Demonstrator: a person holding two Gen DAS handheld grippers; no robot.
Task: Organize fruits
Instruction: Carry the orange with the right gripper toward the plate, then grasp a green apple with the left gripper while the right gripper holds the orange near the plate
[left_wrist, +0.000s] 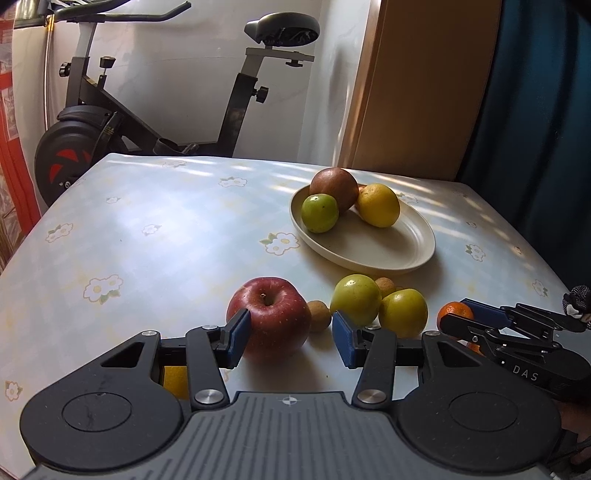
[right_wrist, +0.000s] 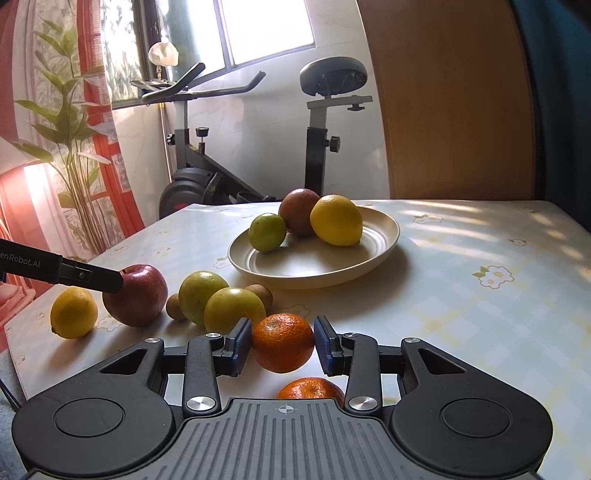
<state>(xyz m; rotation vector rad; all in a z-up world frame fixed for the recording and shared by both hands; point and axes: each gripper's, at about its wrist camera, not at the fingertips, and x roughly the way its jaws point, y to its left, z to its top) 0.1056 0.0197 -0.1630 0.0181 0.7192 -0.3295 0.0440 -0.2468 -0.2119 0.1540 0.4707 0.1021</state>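
Right gripper: blue pads closed on a tangerine, which looks raised just clear of the table.
Left gripper: partly open and holding nothing; its left pad sits against or just in front of the red apple, its right pad is clear of it.
Plate: cream, ahead of both grippers on the flowered tablecloth; it already carries a small green fruit, a brownish-red round fruit and a lemon.
Still loose, beyond the right gripper's left pad: two yellow-green apples touching each other, two small brown fruits beside them, then the red apple and a second lemon farthest left.
Below the right gripper: another tangerine, half hidden by the gripper body.
Progress: judged under halfway; three fruits are plated, one is in hand, about seven wait on the table.
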